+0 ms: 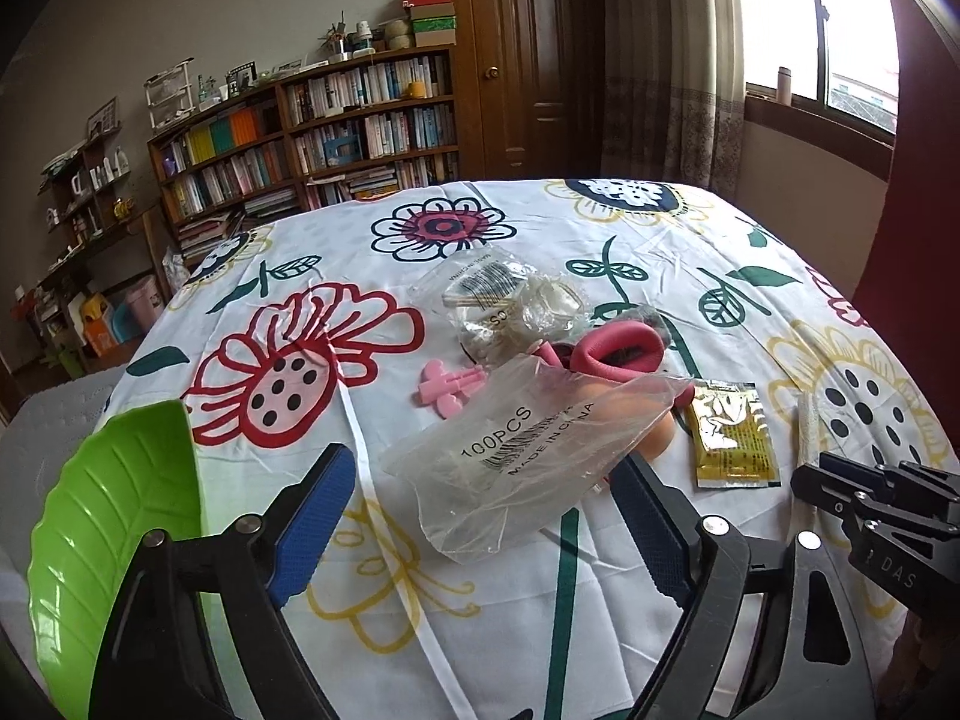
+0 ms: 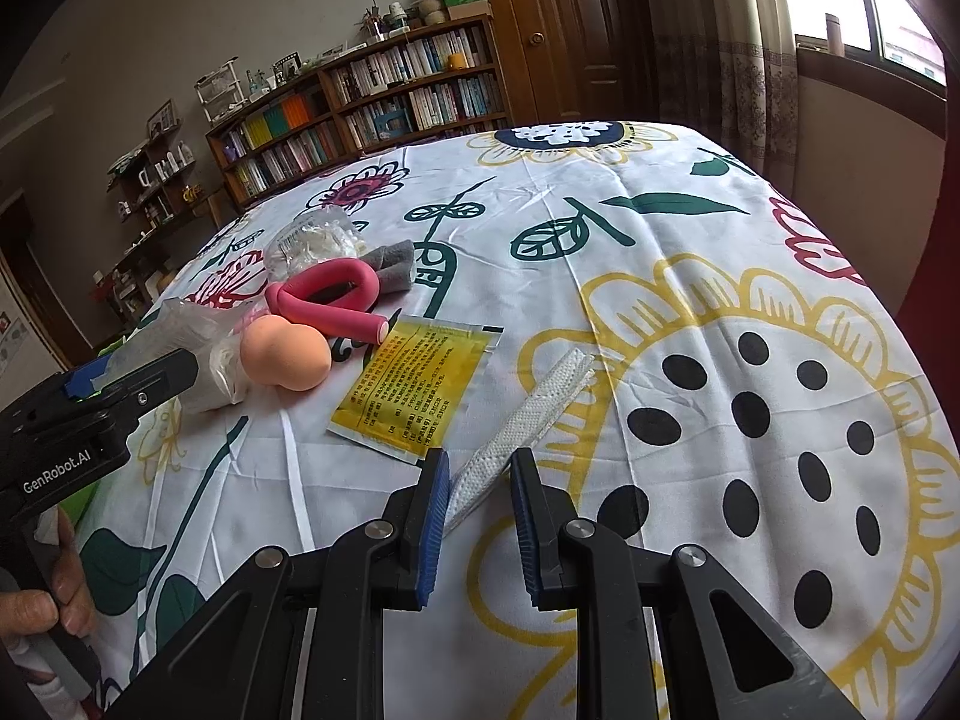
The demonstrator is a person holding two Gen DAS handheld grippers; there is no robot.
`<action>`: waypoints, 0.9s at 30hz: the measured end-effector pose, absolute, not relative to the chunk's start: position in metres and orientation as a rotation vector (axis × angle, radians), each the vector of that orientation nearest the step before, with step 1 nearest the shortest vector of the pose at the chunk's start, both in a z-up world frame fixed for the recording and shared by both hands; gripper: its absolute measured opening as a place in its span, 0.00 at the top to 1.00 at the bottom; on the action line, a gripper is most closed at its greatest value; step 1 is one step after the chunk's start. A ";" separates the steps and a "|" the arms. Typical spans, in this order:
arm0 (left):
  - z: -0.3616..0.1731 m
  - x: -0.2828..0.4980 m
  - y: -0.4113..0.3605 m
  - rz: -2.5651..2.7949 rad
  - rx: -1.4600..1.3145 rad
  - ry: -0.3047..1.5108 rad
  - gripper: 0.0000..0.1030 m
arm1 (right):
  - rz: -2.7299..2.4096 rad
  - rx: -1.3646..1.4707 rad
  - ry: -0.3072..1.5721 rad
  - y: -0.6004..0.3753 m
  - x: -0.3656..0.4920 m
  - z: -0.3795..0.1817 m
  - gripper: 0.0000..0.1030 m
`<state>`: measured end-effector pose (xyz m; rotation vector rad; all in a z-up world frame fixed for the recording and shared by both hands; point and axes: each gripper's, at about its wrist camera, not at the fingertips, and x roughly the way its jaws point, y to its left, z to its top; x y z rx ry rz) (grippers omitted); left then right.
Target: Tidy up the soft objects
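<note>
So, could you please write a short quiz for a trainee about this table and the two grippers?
1. True or false: the right gripper is open, with the white woven strip lying between its fingers.
2. Which item lies nearest the green bowl? A) yellow sachet B) clear bag marked 100PCS C) white woven strip
3. Fill in: the peach sponge rests on the floral ____, beside the pink foam curler.

Key: 1 true; 2 B; 3 tablecloth. Note: the left gripper is also open, around the near end of the bag.
</note>
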<state>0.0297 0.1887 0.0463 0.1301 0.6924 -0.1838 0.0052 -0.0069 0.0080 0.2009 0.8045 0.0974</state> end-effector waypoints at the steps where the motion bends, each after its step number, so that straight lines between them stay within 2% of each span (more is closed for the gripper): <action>1: 0.045 0.031 0.189 -0.193 0.124 0.700 0.34 | 0.097 0.200 0.804 -0.007 0.005 0.008 0.78; 2: 0.044 0.033 0.189 -0.202 0.113 0.713 0.47 | 0.096 0.199 0.804 -0.007 0.005 0.008 0.78; 5: 0.041 0.036 0.193 -0.214 0.066 0.734 0.73 | 0.096 0.199 0.804 -0.007 0.005 0.008 0.78; 8: 0.043 0.032 0.201 -0.216 0.019 0.719 0.83 | 0.096 0.199 0.804 -0.007 0.005 0.008 0.78; 27: 0.075 -0.007 0.248 -0.160 -0.110 0.629 0.86 | 0.084 0.191 0.804 -0.008 0.005 0.009 0.78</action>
